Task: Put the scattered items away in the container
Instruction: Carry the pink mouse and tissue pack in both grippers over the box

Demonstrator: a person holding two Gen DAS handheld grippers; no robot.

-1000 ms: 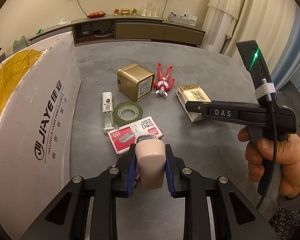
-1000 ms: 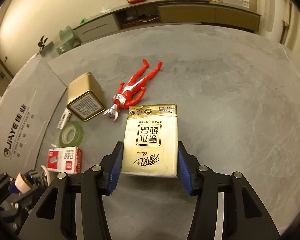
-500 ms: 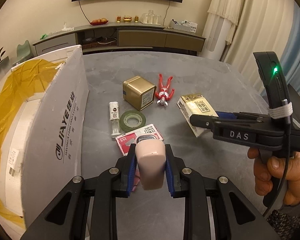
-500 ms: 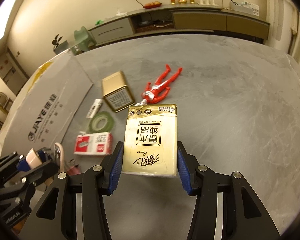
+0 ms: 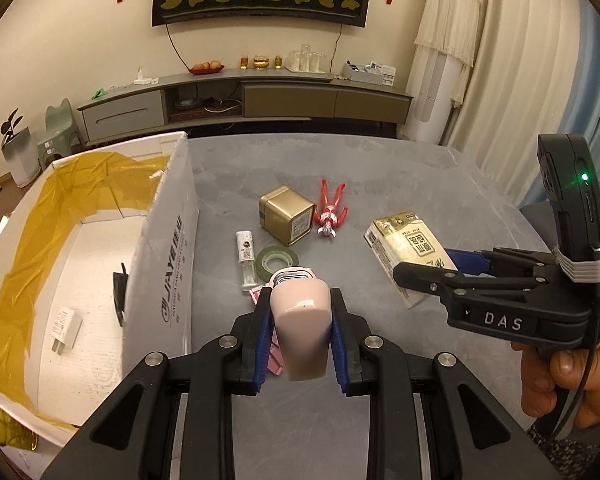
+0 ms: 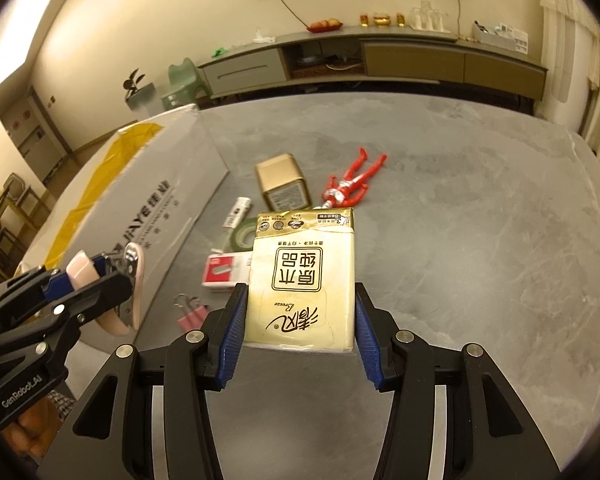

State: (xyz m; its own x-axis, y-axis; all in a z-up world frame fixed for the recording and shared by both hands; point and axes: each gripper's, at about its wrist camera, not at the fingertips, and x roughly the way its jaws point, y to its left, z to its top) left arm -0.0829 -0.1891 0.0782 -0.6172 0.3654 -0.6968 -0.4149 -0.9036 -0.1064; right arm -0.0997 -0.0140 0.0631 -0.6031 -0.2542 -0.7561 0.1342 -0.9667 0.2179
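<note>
Here the left gripper (image 5: 300,320) is clamped on a pale pink plastic shaver (image 5: 300,326) just beside the open white cardboard box (image 5: 172,256), while the right gripper (image 6: 300,320) pinches a cream-and-gold tissue pack (image 6: 302,280) above the grey table (image 6: 460,240).
</note>
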